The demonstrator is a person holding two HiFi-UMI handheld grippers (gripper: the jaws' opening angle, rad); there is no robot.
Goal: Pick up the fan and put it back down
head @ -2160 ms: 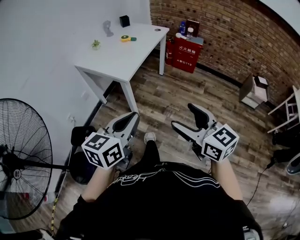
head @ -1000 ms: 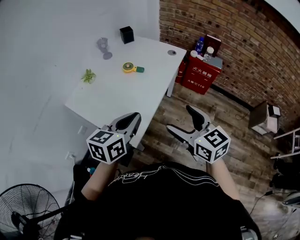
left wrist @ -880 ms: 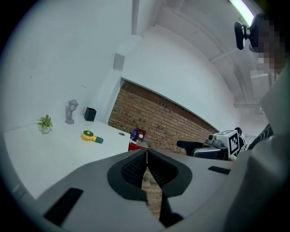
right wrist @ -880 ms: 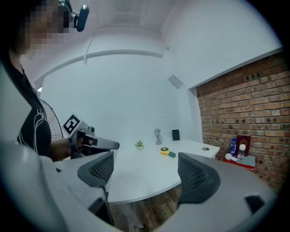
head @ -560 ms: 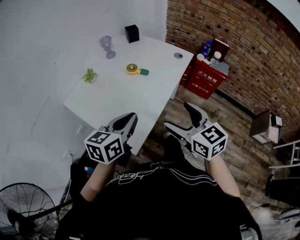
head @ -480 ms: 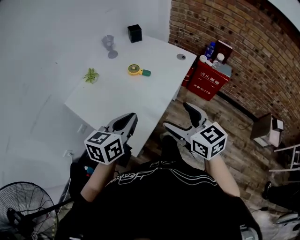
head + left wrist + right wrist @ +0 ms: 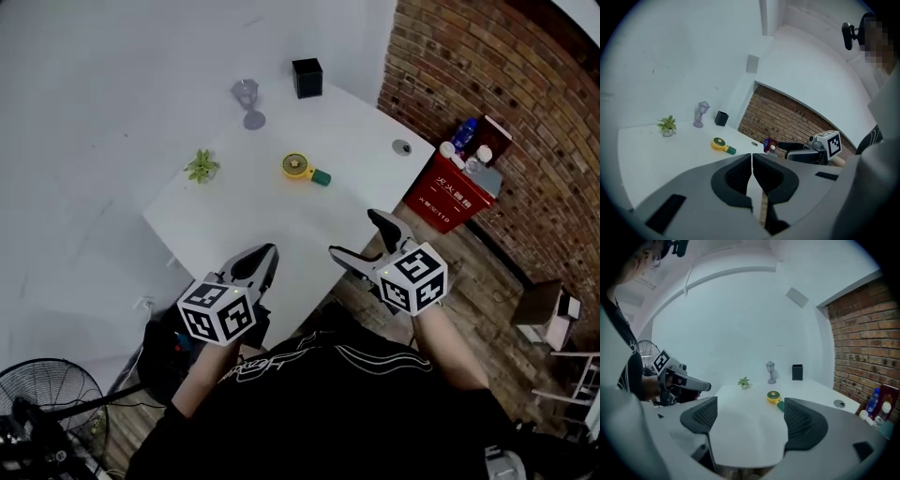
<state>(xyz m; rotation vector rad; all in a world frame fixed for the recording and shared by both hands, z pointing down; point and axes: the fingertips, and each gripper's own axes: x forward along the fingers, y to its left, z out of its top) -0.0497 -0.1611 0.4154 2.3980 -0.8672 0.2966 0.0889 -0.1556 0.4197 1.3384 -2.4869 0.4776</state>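
Observation:
A small yellow hand fan with a green handle (image 7: 302, 169) lies on the white table (image 7: 253, 206), towards its far half. It also shows in the left gripper view as the fan (image 7: 721, 145) and in the right gripper view as the fan (image 7: 775, 398). Both grippers hover at the table's near edge, well short of the fan. My left gripper (image 7: 265, 253) is shut with nothing in it; its fingertips meet in its own view (image 7: 752, 157). My right gripper (image 7: 354, 236) stands open and empty, with the fan seen beyond its gap (image 7: 749, 411).
On the table stand a small potted plant (image 7: 201, 166), a grey lamp-shaped ornament (image 7: 247, 101) and a black box (image 7: 307, 78). A cable hole (image 7: 401, 147) is near the right edge. A red cabinet (image 7: 450, 192) stands by the brick wall; a black floor fan (image 7: 47, 412) is at the lower left.
The person has stepped closer, so the table and small fan now lie nearer, in front of both grippers. Left stays shut, right stays open.

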